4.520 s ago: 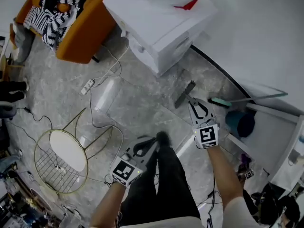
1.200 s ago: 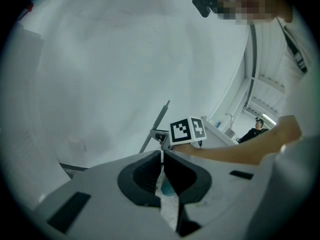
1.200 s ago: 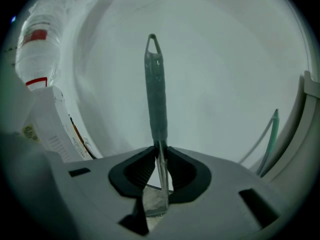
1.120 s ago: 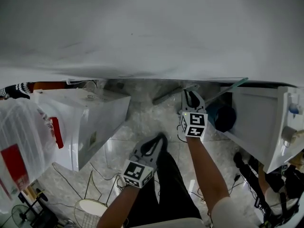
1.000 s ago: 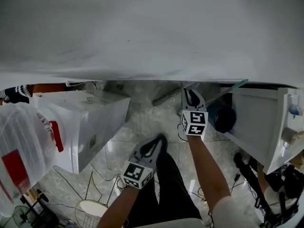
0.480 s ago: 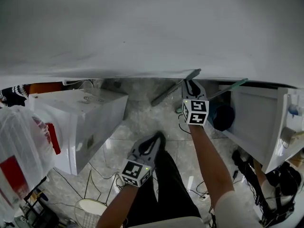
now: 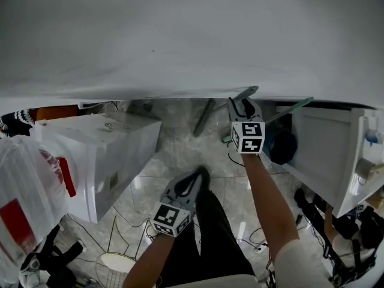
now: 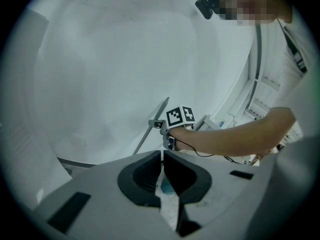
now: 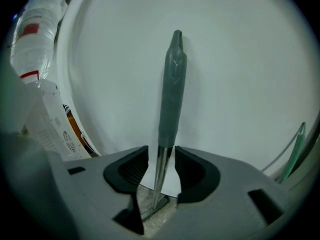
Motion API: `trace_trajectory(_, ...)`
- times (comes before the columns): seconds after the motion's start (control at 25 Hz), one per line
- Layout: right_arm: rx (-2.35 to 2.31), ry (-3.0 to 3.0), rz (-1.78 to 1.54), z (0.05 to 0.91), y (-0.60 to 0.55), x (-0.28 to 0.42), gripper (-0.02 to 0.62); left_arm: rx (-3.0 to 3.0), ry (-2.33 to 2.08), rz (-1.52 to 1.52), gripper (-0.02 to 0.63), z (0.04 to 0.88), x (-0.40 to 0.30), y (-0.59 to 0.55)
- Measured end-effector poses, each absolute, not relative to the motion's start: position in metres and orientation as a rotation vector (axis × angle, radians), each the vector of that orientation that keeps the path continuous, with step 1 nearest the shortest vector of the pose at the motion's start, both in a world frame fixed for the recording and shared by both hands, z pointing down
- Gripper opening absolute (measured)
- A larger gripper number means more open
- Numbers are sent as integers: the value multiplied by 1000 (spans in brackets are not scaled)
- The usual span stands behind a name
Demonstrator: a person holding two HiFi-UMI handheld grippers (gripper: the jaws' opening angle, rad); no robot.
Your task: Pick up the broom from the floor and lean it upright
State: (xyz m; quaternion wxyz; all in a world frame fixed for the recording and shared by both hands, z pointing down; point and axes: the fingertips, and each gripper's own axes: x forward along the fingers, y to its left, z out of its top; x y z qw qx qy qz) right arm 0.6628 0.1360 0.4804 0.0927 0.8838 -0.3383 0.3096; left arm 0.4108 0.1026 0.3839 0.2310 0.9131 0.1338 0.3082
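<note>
Leaning nearly upright against a broad, curved white wall (image 7: 180, 35), the broom (image 9: 172, 84) stands with its brush head down on the grey marble floor (image 7: 180, 152). Its dark plastic grip appears to rest on the wall, though the contact itself cannot be made out.

The right claw (image 9: 161, 156) has just been opening. Its jaws now stand apart on either side of the broom's thin metal shaft, with a gap on each side, so the broom is released and seems to stand on its own. The left claw (image 8: 162, 156) is clenched on nothing and hangs low by the person's leg, well apart from the broom.

The step in hand looks like letting go cleanly. Judging from this, the right claw should keep its jaws wide and draw straight back along its own line, without nudging the shaft sideways. The polished floor looks slippery, so the brush head could slide out. A short pause to check the lean holds would be wise.
</note>
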Motion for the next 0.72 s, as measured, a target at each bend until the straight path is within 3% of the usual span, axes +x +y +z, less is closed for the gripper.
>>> trace_trajectory(0.28,2624,-1002,923,481,138,662,192,2510,364,849,17,384,407,100)
trace_trajectory(0.36,2645,-972,924,480,143,666,163,2509,364,851,17,384,405,100)
trace_trajectory(0.44,2665,-957,931,479,146,669,94,2509,358,852,17,385,404,98)
trace_trajectory(0.72,2651,-1038,1056,473,141,650,81,2506,356,853,17,387,401,98)
